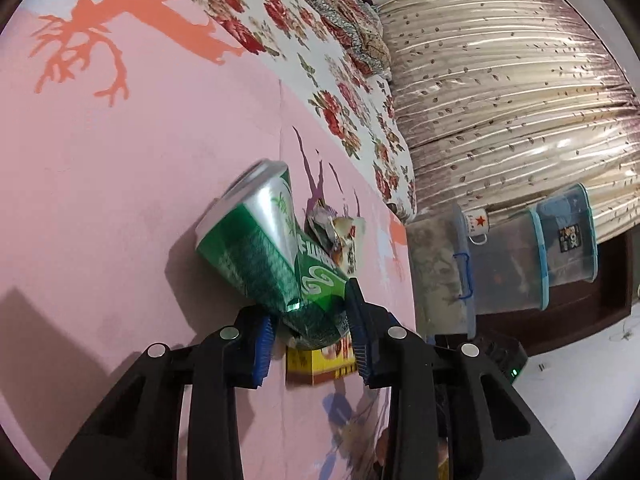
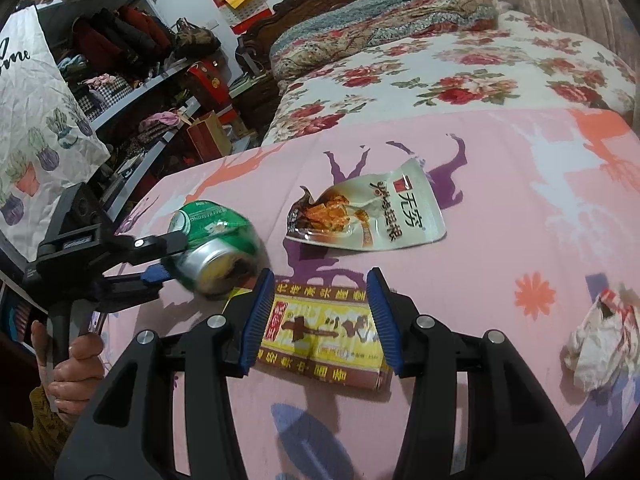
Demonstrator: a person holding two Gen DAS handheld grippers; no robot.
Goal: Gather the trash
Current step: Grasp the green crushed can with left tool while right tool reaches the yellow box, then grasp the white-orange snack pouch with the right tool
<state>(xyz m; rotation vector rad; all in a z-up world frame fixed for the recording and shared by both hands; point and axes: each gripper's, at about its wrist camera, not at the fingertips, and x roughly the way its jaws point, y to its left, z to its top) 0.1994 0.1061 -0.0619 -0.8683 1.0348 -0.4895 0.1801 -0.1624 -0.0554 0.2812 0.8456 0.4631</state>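
Observation:
My left gripper [image 1: 310, 326] is shut on a dented green drink can [image 1: 264, 252], held just above the pink sheet; the can also shows in the right wrist view [image 2: 214, 244], between the left gripper's fingers [image 2: 160, 256]. My right gripper [image 2: 320, 312] is open, its blue pads on either side of a flat yellow and red carton [image 2: 320, 332] lying on the sheet. An empty snack pouch [image 2: 372, 212] lies beyond the carton. A crumpled white wrapper [image 2: 604, 336] lies at the right. The carton [image 1: 320, 364] and the pouch [image 1: 340, 240] show behind the can.
A pink sheet [image 2: 500, 240] covers the bed, with a floral quilt [image 2: 460, 76] beyond. A white paper bag [image 2: 36, 120] hangs at the left before cluttered shelves [image 2: 132, 60]. Clear storage bins [image 1: 512, 264] and a curtain [image 1: 500, 80] stand past the bed edge.

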